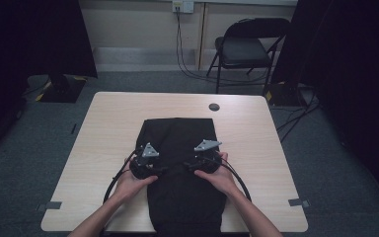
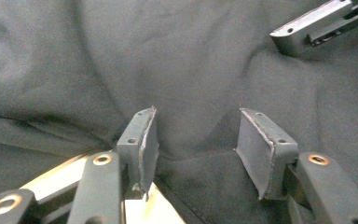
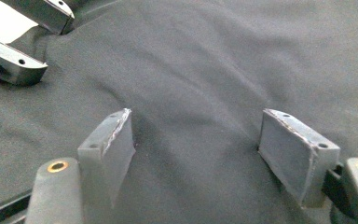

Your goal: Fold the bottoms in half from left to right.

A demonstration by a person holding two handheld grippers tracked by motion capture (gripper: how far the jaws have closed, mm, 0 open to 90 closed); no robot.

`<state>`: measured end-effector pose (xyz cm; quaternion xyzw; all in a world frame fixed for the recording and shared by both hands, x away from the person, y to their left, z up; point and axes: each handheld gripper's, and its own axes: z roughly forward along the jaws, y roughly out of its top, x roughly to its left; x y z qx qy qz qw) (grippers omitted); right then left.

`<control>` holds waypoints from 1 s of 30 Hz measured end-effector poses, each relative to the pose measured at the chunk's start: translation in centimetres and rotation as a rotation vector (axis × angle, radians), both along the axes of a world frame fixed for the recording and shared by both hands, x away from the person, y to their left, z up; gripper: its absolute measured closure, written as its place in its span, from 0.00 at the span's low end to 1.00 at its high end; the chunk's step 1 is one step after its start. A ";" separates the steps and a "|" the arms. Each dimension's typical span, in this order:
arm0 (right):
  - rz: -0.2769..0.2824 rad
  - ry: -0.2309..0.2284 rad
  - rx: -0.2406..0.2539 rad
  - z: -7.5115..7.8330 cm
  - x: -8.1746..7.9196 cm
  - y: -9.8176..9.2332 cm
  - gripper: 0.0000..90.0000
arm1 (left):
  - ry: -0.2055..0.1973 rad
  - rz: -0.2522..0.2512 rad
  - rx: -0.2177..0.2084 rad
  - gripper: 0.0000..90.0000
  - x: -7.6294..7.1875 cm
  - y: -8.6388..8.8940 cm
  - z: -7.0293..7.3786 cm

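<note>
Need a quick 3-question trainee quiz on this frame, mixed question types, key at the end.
1. True or false: both grippers have their jaws open over the black cloth.
2. Multiple choice: where does the small round dark disc sit? A) on the cloth B) on bare table beyond the cloth's far edge C) on the floor
3. Short answer: what stands on the floor behind the table, at the high view's upper right?

Key:
1. True. The left gripper and the right gripper each show a wide gap between the jaws, with cloth beneath.
2. B
3. A black folding chair.
</note>
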<state>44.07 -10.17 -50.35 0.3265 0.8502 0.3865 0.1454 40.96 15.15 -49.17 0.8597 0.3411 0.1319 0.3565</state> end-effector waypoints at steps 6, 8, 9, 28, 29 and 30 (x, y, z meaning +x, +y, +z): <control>-0.019 0.000 -0.001 0.0 -2.1 -0.2 0.29 | 0.028 -0.021 -0.034 0.53 -1.5 0.2 0.0; -0.016 0.002 0.000 0.0 -2.7 -0.3 0.29 | 0.028 -0.022 -0.024 0.53 -2.1 0.0 0.0; -0.014 0.002 0.001 0.0 -3.0 -0.3 0.29 | 0.028 -0.020 -0.031 0.53 -2.4 -0.1 0.0; -0.021 -0.003 0.005 0.0 -5.8 -1.1 0.29 | -0.012 0.083 -0.094 0.51 2.1 0.2 1.7; -0.021 -0.004 0.004 0.0 -5.9 -1.1 0.29 | 0.005 0.092 -0.098 0.52 2.4 0.4 1.2; -0.022 -0.004 0.005 0.0 -5.9 -1.1 0.29 | 0.024 0.084 -0.080 0.53 2.5 0.4 0.7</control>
